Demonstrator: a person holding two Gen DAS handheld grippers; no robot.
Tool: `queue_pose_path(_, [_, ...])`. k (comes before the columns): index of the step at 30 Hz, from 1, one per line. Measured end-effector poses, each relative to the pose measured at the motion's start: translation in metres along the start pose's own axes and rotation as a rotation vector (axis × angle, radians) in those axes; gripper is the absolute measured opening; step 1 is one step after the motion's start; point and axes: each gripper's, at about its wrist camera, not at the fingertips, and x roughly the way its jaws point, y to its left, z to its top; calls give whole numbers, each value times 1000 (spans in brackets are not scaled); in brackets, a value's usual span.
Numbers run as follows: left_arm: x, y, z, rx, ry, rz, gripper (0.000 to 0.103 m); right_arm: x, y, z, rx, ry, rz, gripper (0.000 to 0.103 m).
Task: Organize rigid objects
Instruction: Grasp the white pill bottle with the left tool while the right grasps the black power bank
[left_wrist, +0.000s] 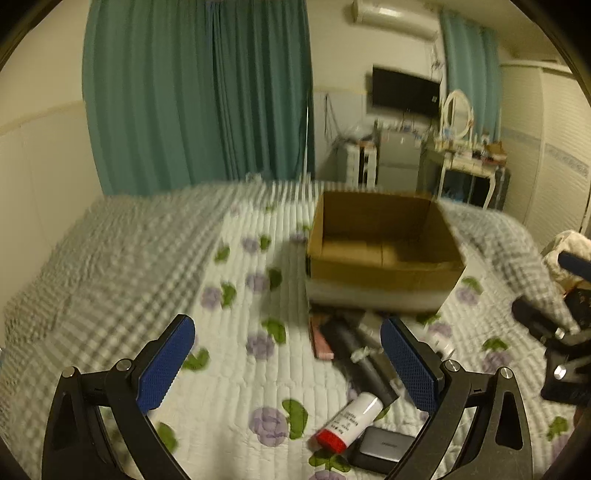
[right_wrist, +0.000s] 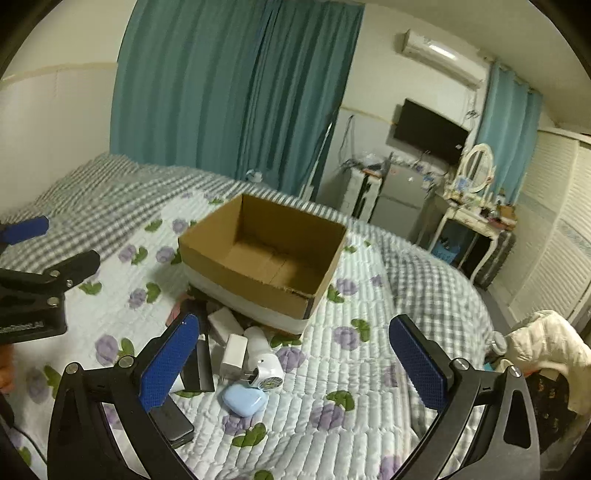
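An open, empty cardboard box (left_wrist: 384, 254) (right_wrist: 266, 258) stands on the bed's floral quilt. Small objects lie in front of it. In the left wrist view: a white tube with a red cap (left_wrist: 349, 421), a grey power bank (left_wrist: 384, 448), a black cylinder (left_wrist: 364, 363) and a pink flat item (left_wrist: 321, 339). In the right wrist view: a light blue case (right_wrist: 243, 400), a white charger (right_wrist: 233, 356), a white round device (right_wrist: 264, 356), a black flat item (right_wrist: 201, 365). My left gripper (left_wrist: 288, 365) is open above the quilt. My right gripper (right_wrist: 293, 365) is open above the pile.
The quilted bed (left_wrist: 229, 369) fills the foreground, with a grey checked blanket (left_wrist: 122, 251) at the left. Teal curtains (left_wrist: 195, 92), a wall TV (left_wrist: 404, 92) and a dressing table (left_wrist: 469, 158) stand behind. A cream garment (right_wrist: 546, 347) lies at the right.
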Motion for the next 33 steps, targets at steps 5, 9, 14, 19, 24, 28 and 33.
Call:
queue_pose_path(5, [56, -18, -36, 53, 181, -6, 101, 51, -2, -16, -15, 87, 33, 103])
queue_pose_path(9, [86, -35, -64, 109, 302, -17, 101, 87, -3, -37, 4, 182, 75, 103])
queue_pose_path(14, [106, -54, -88, 182, 410, -59, 97, 108, -7, -49, 41, 255, 105, 103])
queue_pose_path(19, [117, -61, -93, 190, 451, -65, 77, 109, -2, -54, 28, 273, 104, 103])
queue_pose_path(24, [103, -58, -93, 212, 448, -99, 36, 106, 14, -59, -39, 270, 85, 103])
queue_pose_path(28, [68, -37, -81, 185, 389, -122, 36, 96, 26, -62, -77, 259, 91, 103])
queue_pose_path(33, [30, -9, -69, 188, 329, -107, 36, 85, 57, -66, -104, 317, 259, 103])
